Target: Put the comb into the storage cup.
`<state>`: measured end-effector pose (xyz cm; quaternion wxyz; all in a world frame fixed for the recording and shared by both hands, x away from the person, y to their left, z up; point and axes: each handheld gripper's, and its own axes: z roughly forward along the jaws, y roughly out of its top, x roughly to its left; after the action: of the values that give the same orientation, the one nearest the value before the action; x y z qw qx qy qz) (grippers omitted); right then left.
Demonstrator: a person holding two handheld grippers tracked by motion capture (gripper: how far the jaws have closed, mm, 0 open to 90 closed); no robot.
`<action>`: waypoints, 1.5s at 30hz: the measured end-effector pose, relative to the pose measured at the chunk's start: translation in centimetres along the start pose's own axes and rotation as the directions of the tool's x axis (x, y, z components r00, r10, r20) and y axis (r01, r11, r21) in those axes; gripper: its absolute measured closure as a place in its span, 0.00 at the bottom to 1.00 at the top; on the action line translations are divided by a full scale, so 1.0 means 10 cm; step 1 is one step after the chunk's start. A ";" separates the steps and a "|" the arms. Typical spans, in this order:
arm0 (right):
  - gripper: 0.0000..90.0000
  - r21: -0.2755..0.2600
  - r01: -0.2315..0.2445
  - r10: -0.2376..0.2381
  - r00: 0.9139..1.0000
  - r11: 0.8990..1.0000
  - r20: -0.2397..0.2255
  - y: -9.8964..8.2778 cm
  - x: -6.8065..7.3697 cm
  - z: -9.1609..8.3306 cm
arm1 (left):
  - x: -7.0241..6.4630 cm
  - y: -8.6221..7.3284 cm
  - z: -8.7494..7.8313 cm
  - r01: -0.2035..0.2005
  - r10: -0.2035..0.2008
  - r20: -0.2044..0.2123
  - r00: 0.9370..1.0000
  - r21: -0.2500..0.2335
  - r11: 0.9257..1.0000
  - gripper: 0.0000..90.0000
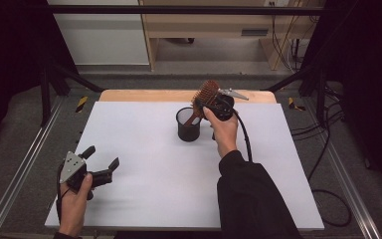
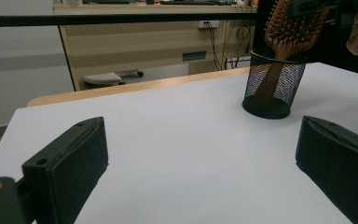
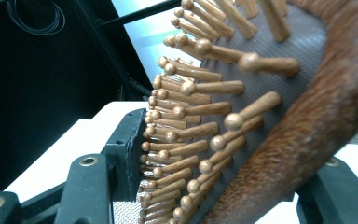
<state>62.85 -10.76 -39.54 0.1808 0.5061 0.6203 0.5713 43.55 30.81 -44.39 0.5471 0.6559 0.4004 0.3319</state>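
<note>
Fingers (image 3: 121,158) of the right gripper (image 1: 210,103) are closing on the brush (image 1: 205,95) head, bristles against one pad. Across the white bench (image 1: 144,164) the left gripper (image 1: 99,163) is resting wide open, holding nothing. Handle is sitting down in the cup (image 1: 188,125) (black mesh, mid-bench), head leaning up toward the far right; any lift should probably be following that tilted axis so the cup isn't tipping.

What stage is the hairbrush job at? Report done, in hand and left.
Done: the hairbrush's handle is already down inside the black mesh cup. In hand: the right gripper is clamped on the brush head, bristles against one jaw. Left, probably: open the jaws and back away. The left gripper sits open and idle on the white table.
</note>
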 end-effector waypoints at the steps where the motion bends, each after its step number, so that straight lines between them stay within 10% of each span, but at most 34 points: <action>1: 0.46 0.000 0.000 0.000 1.000 1.000 0.000 0.00 0.00 0.00 | 0.00 0.00 0.00 -0.001 0.001 0.000 1.000 0.000 1.000 0.03; 45: 0.39 0.019 0.019 -0.019 1.000 1.000 0.012 -0.02 0.02 0.02 | 0.00 0.00 0.00 -0.007 0.007 0.007 1.000 0.010 1.000 0.03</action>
<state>62.84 -10.47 -39.72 0.1850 0.5054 0.6294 0.5605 43.56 30.76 -44.39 0.5439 0.6612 0.3979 0.3295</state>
